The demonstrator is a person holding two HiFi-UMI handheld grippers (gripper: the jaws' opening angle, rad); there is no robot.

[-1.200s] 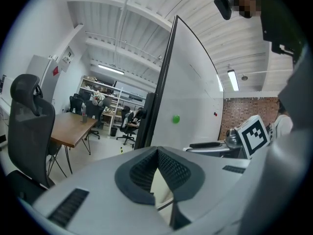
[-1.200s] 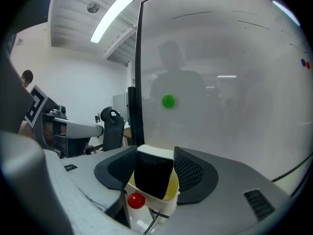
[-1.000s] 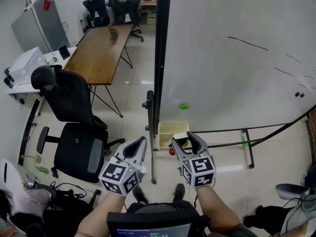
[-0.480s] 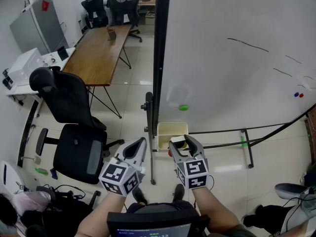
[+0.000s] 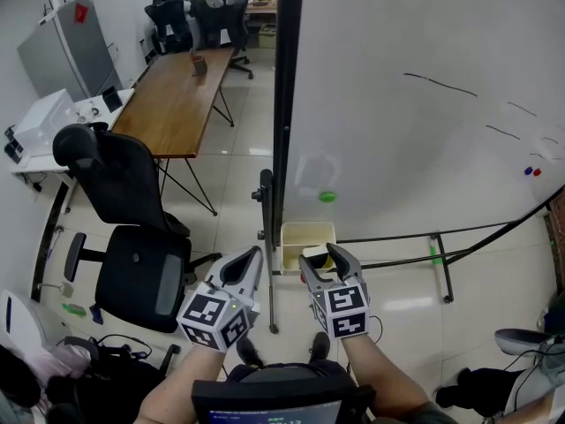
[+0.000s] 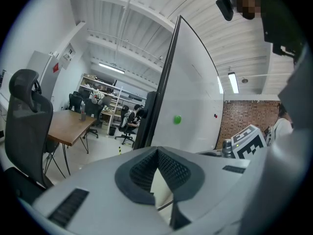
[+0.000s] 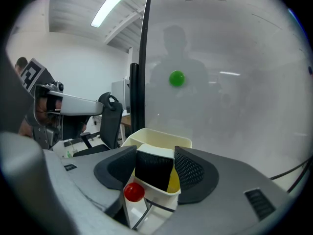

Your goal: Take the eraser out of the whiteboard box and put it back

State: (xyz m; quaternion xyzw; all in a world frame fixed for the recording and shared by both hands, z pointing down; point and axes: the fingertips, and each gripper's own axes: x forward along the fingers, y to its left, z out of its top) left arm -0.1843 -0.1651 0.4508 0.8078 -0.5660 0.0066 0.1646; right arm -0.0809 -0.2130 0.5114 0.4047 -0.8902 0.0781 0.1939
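Eraser [image 7: 154, 174], blocky, black-faced, white-topped, clamped in right claw [image 7: 155, 164]

No words or numbers can be read. Black-and-white square code markers cover the cubes on the left gripper [image 5: 254, 253] and right gripper [image 5: 320, 254], at 6 o'clock in the head view. A red sign [image 5: 81, 9] on the grey cabinet [image 5: 62, 51] at 10 o'clock is too small to make out. The whiteboard [image 5: 424, 104] carries only loose pen strokes. The characters on a screen [image 5: 265, 411] at the bottom edge are cut off.
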